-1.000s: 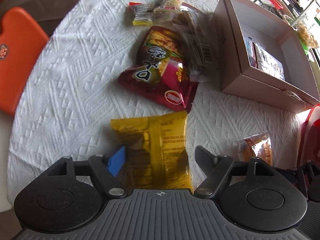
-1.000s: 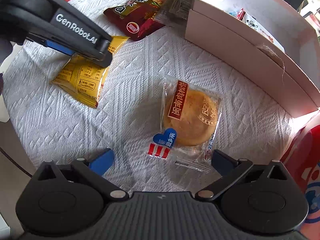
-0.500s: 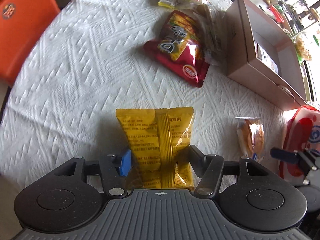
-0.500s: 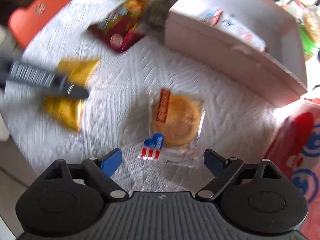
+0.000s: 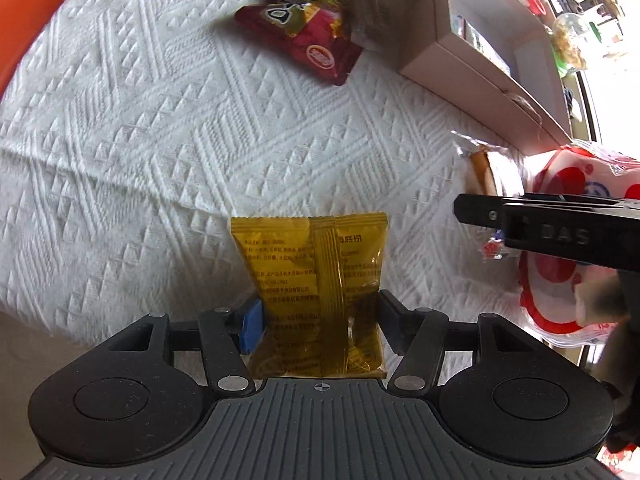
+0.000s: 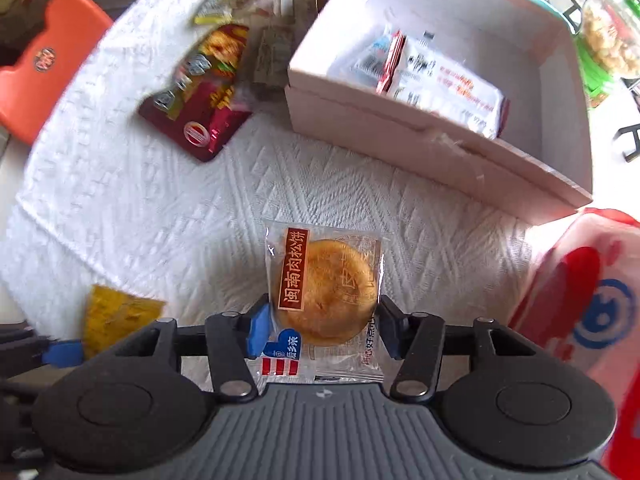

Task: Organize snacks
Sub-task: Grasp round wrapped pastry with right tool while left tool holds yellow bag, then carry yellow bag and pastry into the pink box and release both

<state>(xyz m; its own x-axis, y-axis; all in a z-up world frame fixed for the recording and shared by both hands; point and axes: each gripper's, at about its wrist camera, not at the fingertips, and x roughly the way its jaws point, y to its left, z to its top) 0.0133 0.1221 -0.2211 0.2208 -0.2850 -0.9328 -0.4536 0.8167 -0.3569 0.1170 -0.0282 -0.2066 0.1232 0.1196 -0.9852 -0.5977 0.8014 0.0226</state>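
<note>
**Both grippers on a snack, box waiting**

The left gripper (image 5: 320, 322) is clamped on the yellow packet (image 5: 316, 292), its pads pressing the packet's two long edges at the near end while the far end sticks out over the white tablecloth (image 5: 140, 128). The right gripper (image 6: 320, 330) is closing around the wrapped round pastry (image 6: 326, 290), which lies between its jaws; the pads look to be just meeting the clear wrapper's edges (whether the grip is already firm cannot be told for certain).

The open cardboard box (image 6: 420, 140) sits at the far right of the table and already holds a few packets. A red snack bag (image 6: 200, 96) and a small heap of other wrappers lie far left of it, not yet collected.

The step in hand is judged to be the pick-up: two snacks gripped at once, neither yet delivered. Next, each should be carried up and over the box's near wall, then released inside. The pastry calls for a gentle squeeze, since it may crumble, and the two tools must not cross over the box.
</note>
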